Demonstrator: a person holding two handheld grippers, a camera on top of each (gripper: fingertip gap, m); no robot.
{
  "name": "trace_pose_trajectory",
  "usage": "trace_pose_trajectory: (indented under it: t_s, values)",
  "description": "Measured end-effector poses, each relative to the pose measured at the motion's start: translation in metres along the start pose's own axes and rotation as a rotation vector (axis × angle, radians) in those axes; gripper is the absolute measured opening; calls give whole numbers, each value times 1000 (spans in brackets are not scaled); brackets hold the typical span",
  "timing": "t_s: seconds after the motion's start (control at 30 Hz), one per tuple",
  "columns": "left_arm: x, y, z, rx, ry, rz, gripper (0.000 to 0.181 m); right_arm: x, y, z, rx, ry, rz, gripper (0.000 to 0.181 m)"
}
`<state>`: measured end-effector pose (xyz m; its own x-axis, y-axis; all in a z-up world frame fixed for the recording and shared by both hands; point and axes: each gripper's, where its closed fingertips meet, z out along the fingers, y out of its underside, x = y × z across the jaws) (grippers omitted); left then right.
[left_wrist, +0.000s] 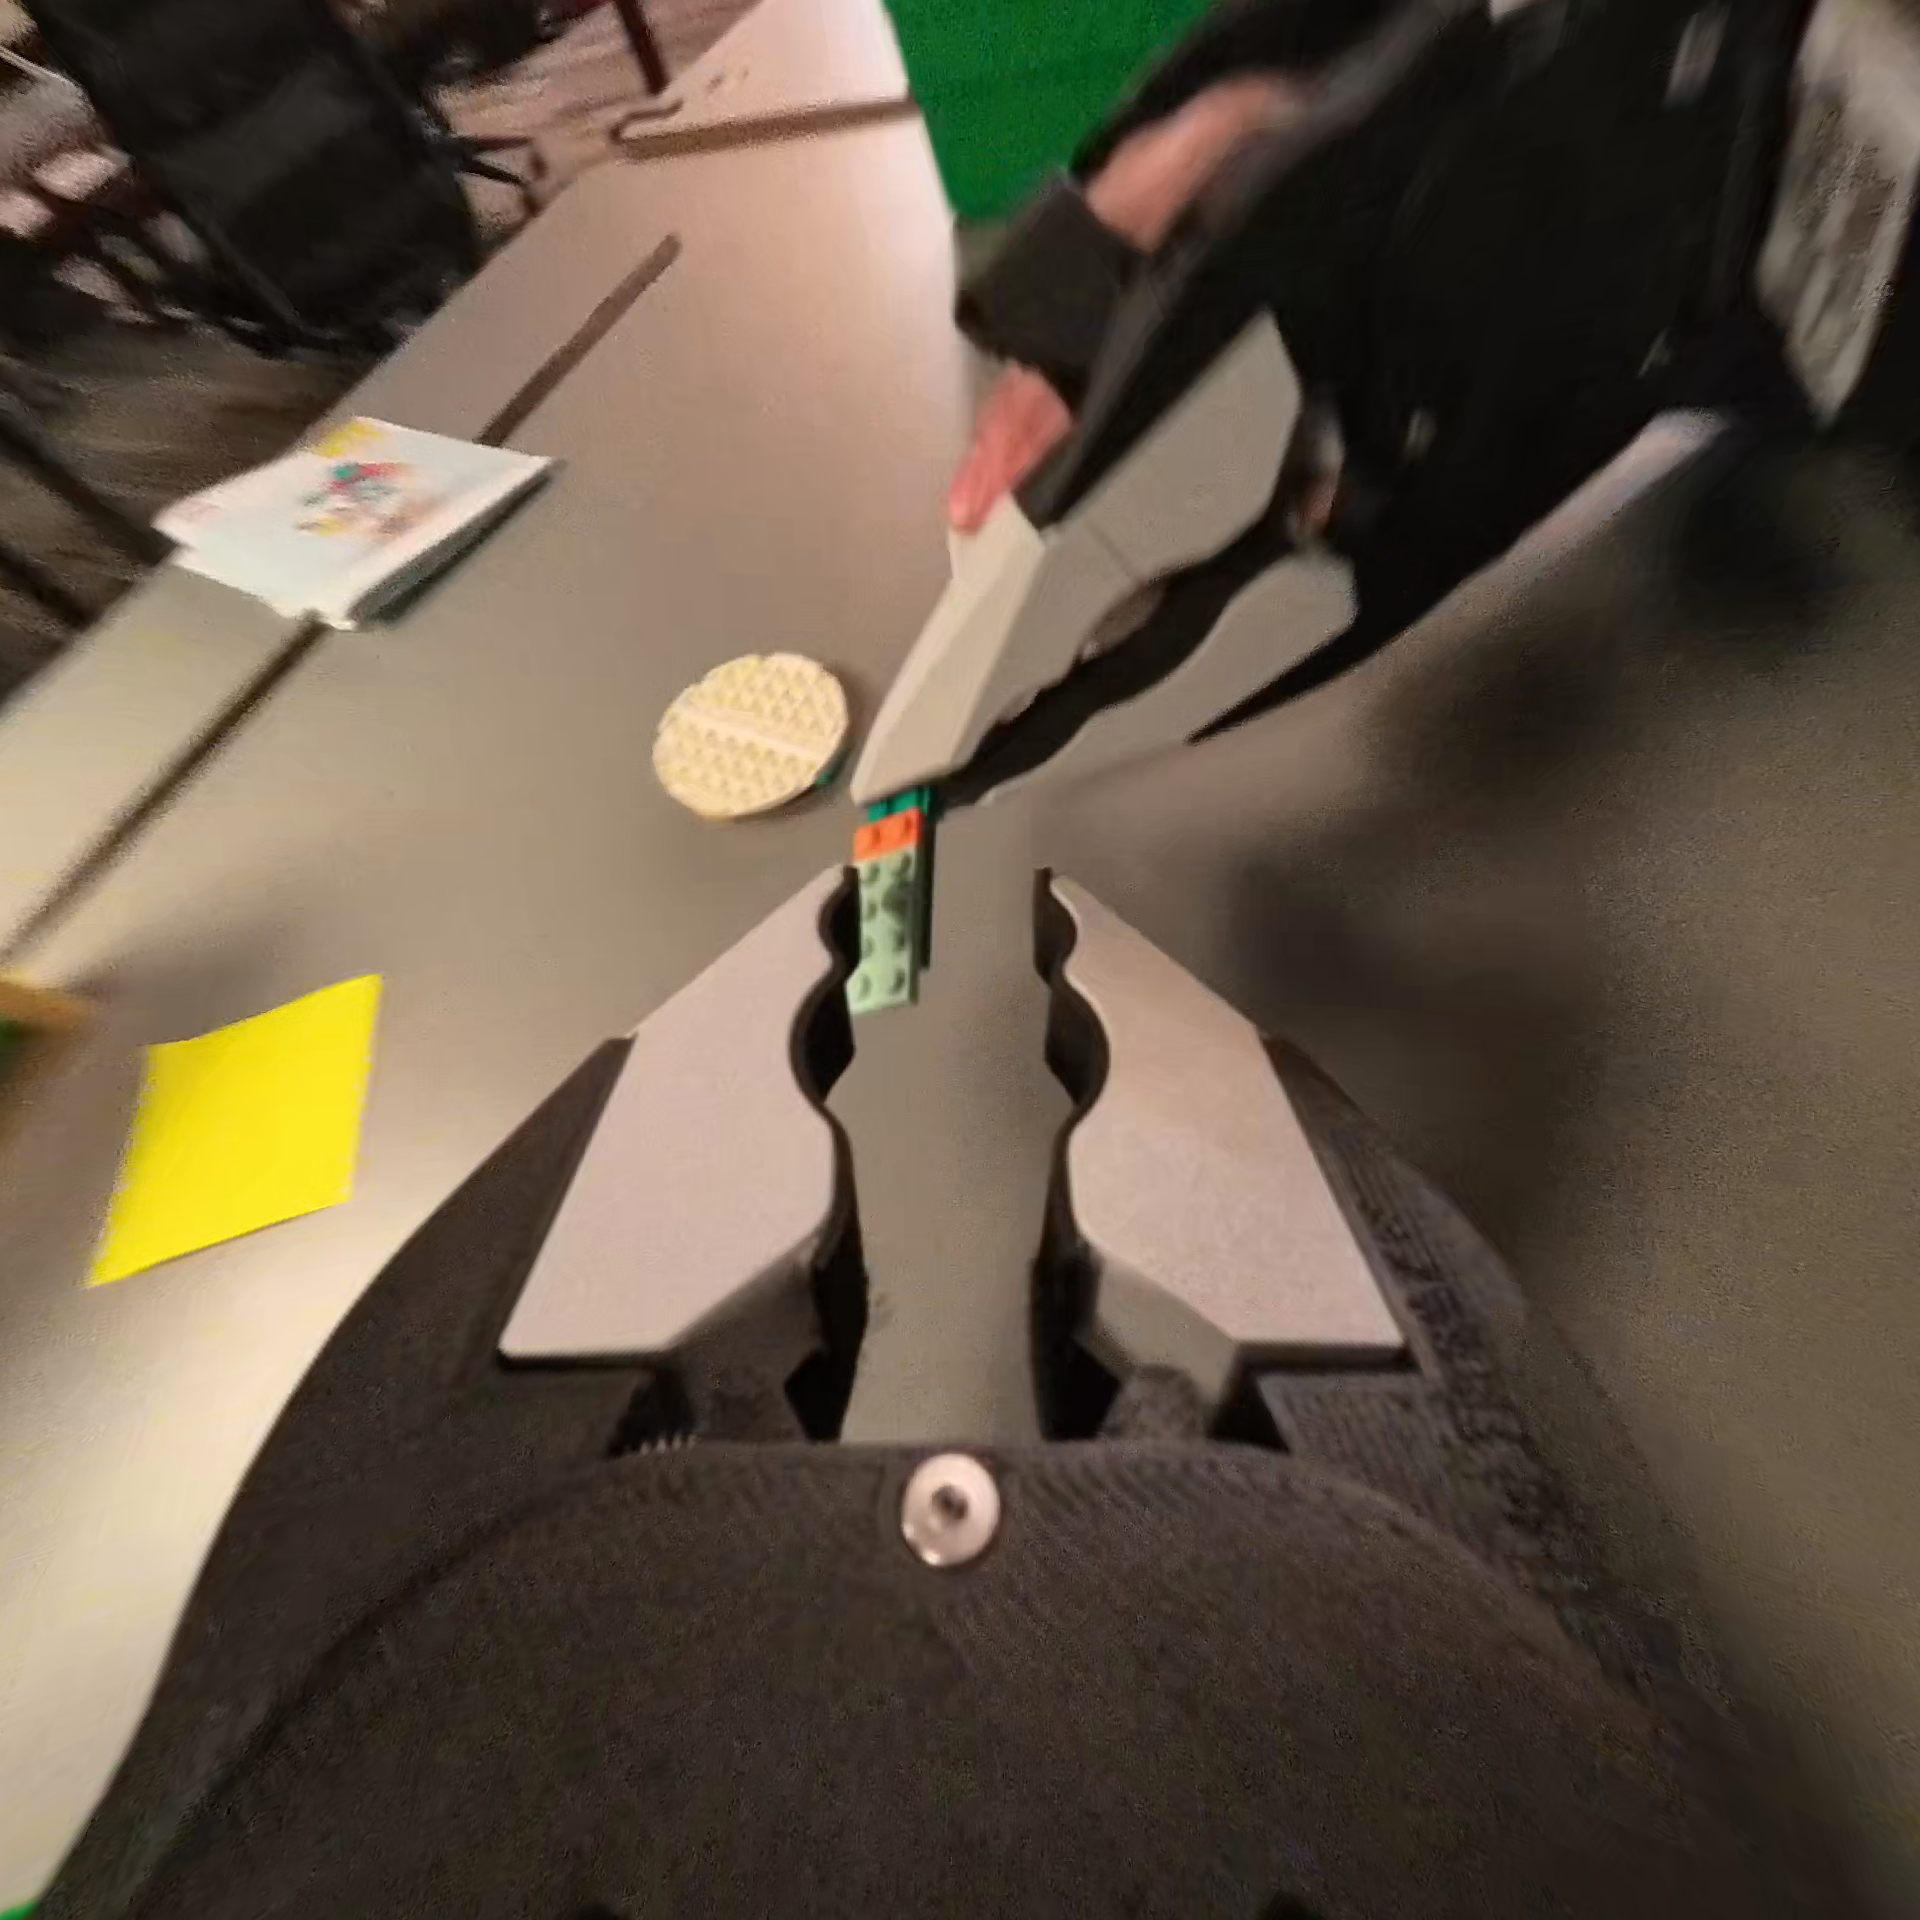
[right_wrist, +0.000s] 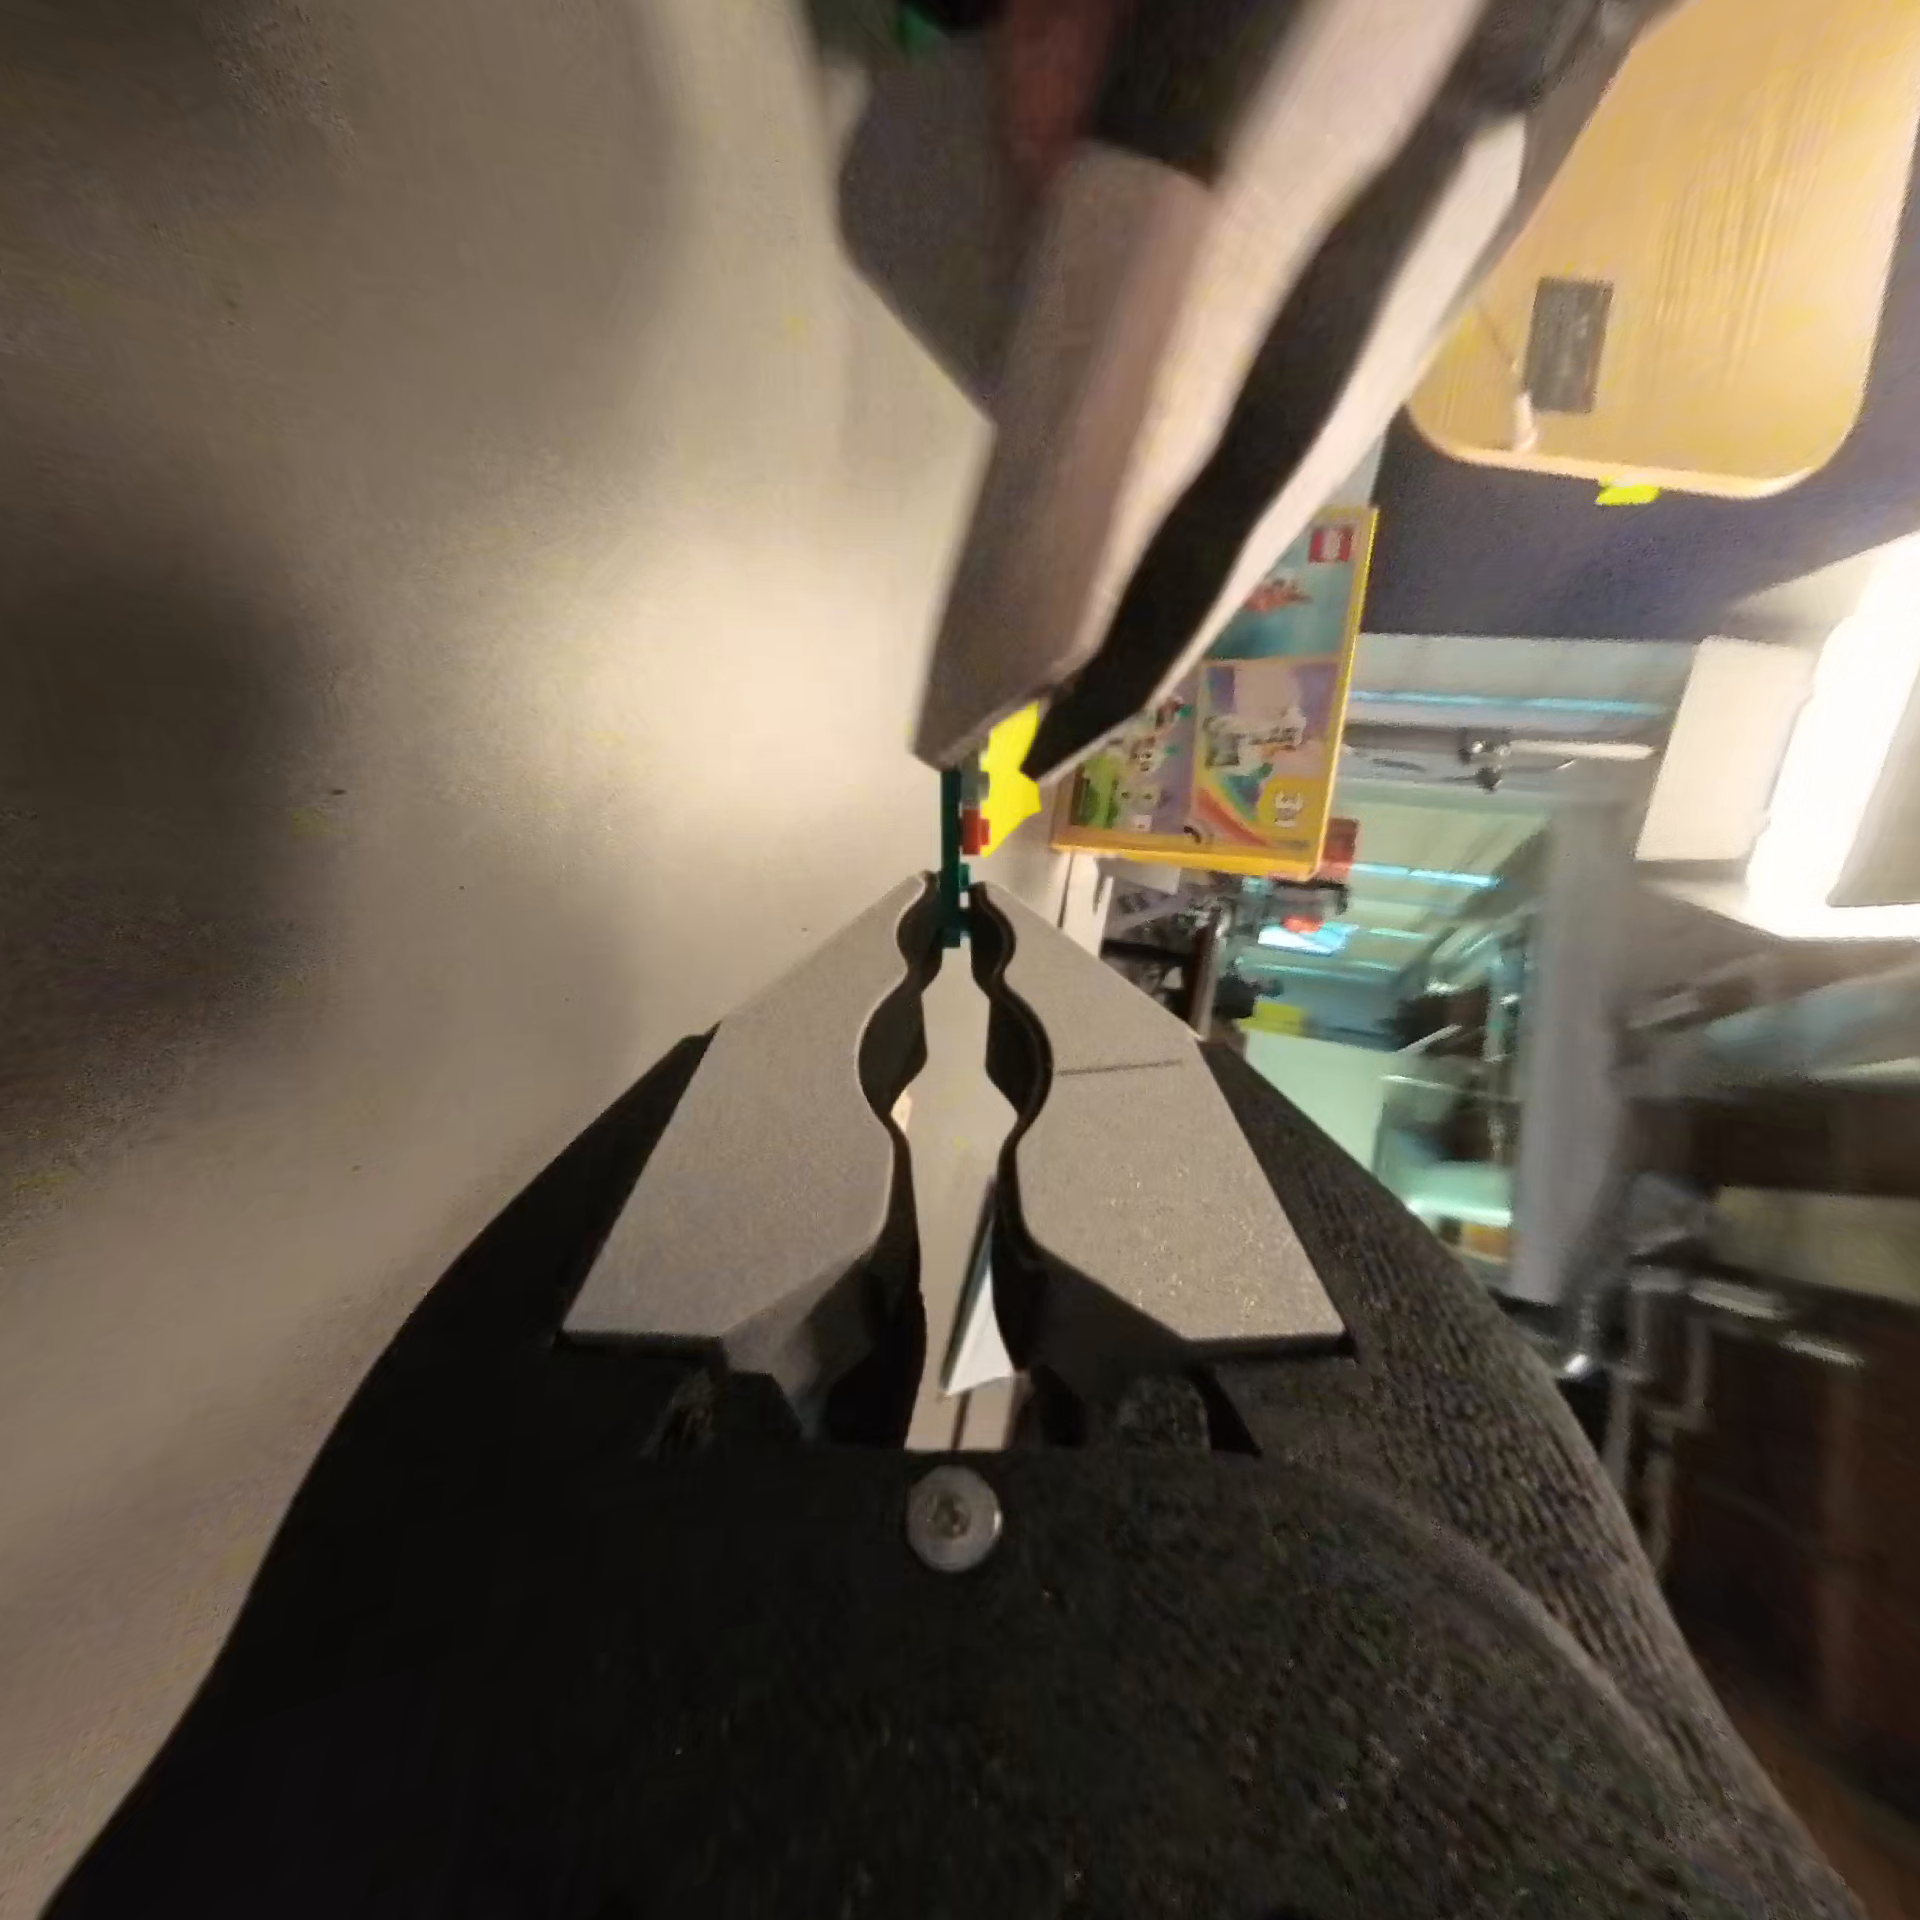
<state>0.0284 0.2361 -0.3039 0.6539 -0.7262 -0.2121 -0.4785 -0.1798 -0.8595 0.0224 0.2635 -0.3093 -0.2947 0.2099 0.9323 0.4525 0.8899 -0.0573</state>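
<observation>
- One left claw (left_wrist: 943, 883): its two grey fingers stand apart, with the near end of a small brick strip in the gap, close against the left finger (left_wrist: 727, 1049); whether it touches is unclear.
- One brick strip (left_wrist: 890, 930), made of three visible parts in a row: a pale green studded plate nearest, an orange piece in the middle, a dark green piece at the far end.
- One right claw (right_wrist: 954, 904): its two fingers are nearly together, clamped on the dark green end of the brick strip (right_wrist: 951, 842). In the left wrist view this claw (left_wrist: 896, 795) comes in from the upper right, held by a person's hand (left_wrist: 1013, 442) in a dark sleeve.
- One grey tabletop (left_wrist: 1351, 1039) lies under both claws.
- One round cream studded plate (left_wrist: 750, 736) lies flat just left of the strip's far end.
- One yellow square sheet of paper (left_wrist: 244, 1127) lies flat, well to the left of the left claw.
- One booklet (left_wrist: 358, 514) with coloured pictures lies farther back on the left.
- One yellow picture box (right_wrist: 1221, 748) shows in the right wrist view, beyond the claws.
- The left wrist view is blurred, so finer brick detail cannot be told.
</observation>
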Motion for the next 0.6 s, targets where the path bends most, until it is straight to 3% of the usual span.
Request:
trace_pose_trajectory:
  t_s: [0.07, 0.2, 0.37, 0.6]
  values:
    - [-1, -5, 0, 18, 71, -104, 24, 0, -6, -3, 21, 21, -63, 2]
    - [-1, 8, 8, -98, 86, -81, 16, -3, -9, -4, 7, 41, -176, 1]
    - [4, 14, 14, -168, 113, -86, 21, -5, -12, -5, -7, 78, -293, 2]
    - [3, 13, 16, -158, 122, -100, 17, -9, -14, -4, -30, 77, -365, 1]
